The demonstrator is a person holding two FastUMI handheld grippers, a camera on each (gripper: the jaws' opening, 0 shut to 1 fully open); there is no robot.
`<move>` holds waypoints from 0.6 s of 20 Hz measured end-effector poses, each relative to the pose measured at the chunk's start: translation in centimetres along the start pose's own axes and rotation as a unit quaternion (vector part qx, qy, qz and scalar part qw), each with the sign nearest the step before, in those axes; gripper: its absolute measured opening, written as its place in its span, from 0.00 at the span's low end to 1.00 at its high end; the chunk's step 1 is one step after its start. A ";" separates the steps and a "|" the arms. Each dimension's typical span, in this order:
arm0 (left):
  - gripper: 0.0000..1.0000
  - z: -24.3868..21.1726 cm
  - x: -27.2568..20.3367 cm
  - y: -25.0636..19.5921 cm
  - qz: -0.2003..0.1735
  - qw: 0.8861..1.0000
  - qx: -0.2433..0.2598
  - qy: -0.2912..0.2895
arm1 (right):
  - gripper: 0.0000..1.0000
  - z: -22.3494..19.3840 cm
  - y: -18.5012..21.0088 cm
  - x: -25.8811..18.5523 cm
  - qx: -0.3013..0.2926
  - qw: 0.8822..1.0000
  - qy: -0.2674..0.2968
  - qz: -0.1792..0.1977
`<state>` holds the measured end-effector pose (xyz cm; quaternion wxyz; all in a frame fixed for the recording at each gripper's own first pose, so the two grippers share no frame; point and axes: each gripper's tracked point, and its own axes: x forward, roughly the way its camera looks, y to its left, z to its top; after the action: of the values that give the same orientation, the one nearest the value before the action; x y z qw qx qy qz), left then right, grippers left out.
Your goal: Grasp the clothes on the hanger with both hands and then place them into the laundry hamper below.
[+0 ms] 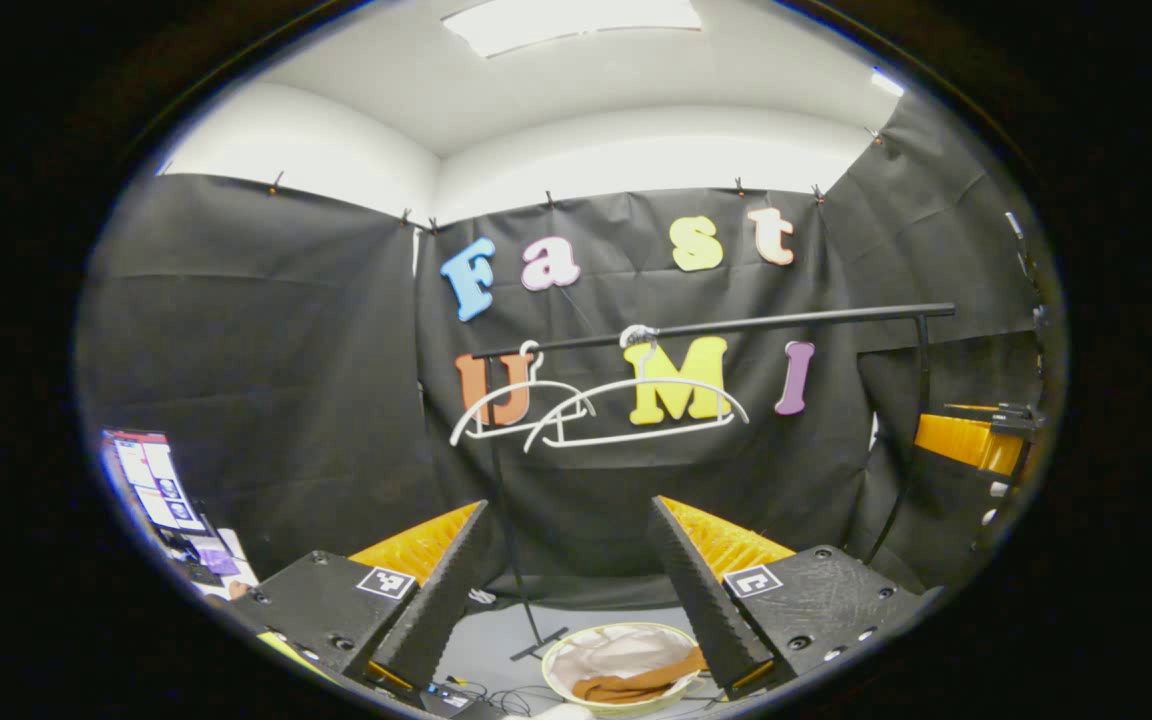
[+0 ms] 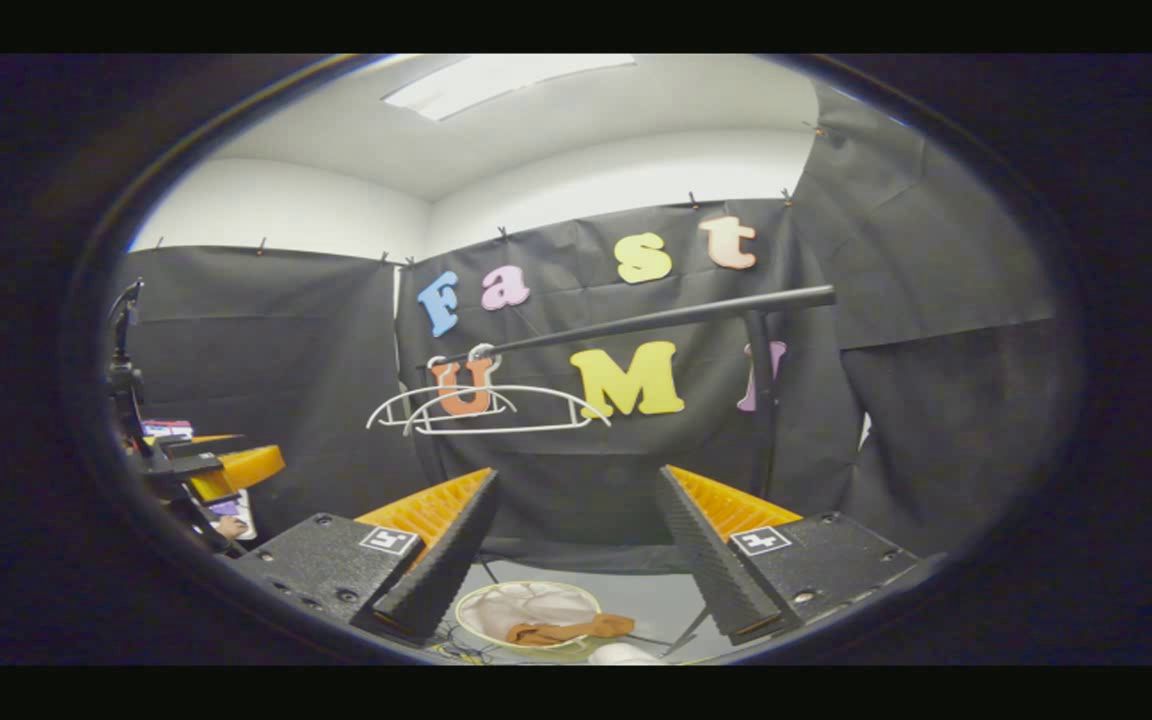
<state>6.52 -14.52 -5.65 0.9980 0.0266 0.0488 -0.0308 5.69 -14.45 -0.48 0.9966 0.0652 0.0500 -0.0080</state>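
Note:
Two bare white hangers [image 1: 596, 410] hang from a black rail [image 1: 736, 325]; nothing is on them. Below stands the round laundry hamper [image 1: 548, 668] with a pale lining, and a brown garment [image 1: 636, 685] lies in it, draped toward its rim. My left gripper [image 1: 568, 503] is open and holds nothing, level with the space under the hangers. In the right gripper view the hangers [image 2: 486, 410] are up and to the left, and the hamper [image 2: 461, 610] with the brown garment [image 2: 566, 630] sits low between the fingers. My right gripper [image 2: 577, 472] is open too, with nothing in it.
The rail's upright post [image 2: 761, 400] and foot stand by the hamper. A small white object [image 2: 621, 655] lies on the grey floor next to it, with cables nearby. A lit screen [image 1: 151, 480] is at the left. The other gripper [image 1: 976, 440] shows at the right edge.

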 end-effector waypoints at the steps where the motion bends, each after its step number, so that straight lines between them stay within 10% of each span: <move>1: 1.00 0.2 -1.2 -0.1 0.012 1.000 -0.003 -0.002 | 0.96 0.0 -0.7 -0.6 0.001 1.000 -0.002 -0.004; 12: 0.99 0.0 -7.0 1.2 0.038 0.999 -0.002 0.011 | 0.99 0.5 -1.5 -6.1 0.008 1.000 -0.017 -0.018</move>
<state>-0.38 -12.88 -4.90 0.9979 0.0268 0.0588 0.0075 -0.33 -15.94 0.45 0.9965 0.0717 0.0343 -0.0275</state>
